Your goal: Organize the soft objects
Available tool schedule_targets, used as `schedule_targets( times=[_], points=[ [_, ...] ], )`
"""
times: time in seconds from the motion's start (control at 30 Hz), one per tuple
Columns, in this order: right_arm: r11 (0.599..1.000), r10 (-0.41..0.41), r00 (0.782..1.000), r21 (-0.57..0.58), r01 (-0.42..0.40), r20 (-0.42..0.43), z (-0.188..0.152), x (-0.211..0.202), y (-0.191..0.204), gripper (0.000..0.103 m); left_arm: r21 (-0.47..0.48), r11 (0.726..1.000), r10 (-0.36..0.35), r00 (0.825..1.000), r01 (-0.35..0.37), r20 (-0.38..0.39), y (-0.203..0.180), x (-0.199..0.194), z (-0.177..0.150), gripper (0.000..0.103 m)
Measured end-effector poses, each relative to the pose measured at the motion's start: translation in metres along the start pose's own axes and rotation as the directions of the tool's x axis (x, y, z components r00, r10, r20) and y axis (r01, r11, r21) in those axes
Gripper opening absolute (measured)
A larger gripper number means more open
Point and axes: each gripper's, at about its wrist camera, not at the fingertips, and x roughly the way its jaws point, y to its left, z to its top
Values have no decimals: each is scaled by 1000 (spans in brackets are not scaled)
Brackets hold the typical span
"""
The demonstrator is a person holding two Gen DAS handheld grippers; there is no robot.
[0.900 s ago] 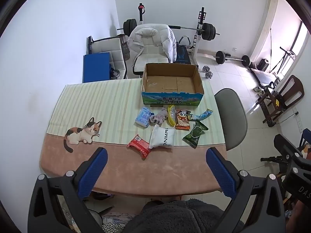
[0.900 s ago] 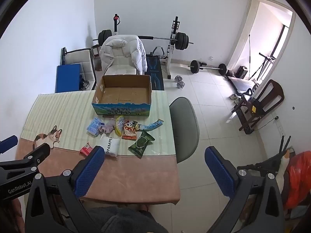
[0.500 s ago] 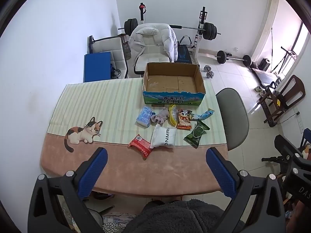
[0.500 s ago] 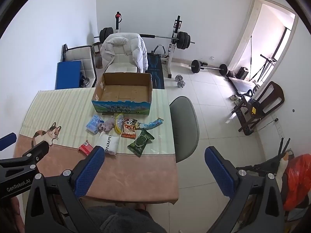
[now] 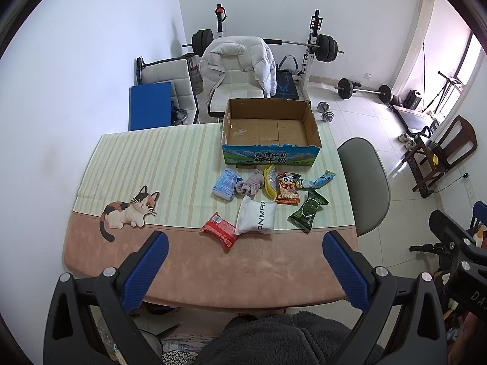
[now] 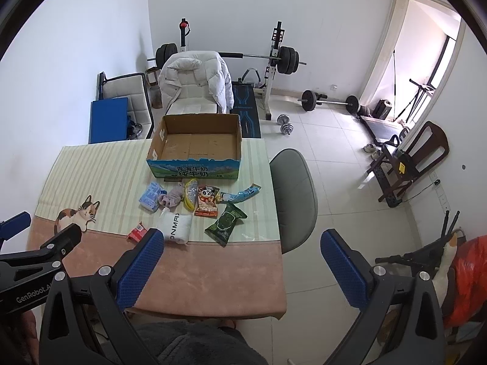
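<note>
An open, empty cardboard box (image 5: 271, 127) (image 6: 197, 143) stands at the table's far right. In front of it lie several soft packets: a blue tissue pack (image 5: 224, 183), a grey cloth bundle (image 5: 251, 182), a yellow pouch (image 5: 270, 179), an orange snack bag (image 5: 287, 189), a light blue wrapper (image 5: 319, 180), a green packet (image 5: 308, 214), a white pouch (image 5: 257, 215) and a red packet (image 5: 219, 233). My left gripper (image 5: 245, 266) is open and empty, high above the near table edge. My right gripper (image 6: 243, 263) is open and empty, above the near right corner.
The table (image 5: 170, 164) has a striped cloth with a cat picture (image 5: 127, 211). A grey chair (image 5: 363, 182) stands at its right side. A white chair with a jacket (image 5: 237, 70), a blue board (image 5: 149, 105) and a weight bench (image 5: 313, 48) stand behind it.
Both views shift slightly: the table and objects sit a little farther right and up. Both grippers stay open and nothing on the table has moved.
</note>
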Motion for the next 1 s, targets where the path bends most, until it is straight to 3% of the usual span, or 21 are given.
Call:
schedule_targets(
  times=[1.0],
  points=[
    [1000,6,1000,20,-5,-19,-4,14,7,103,-6,1000,-3,1000,3,-12,4,17,-8,103]
  ],
)
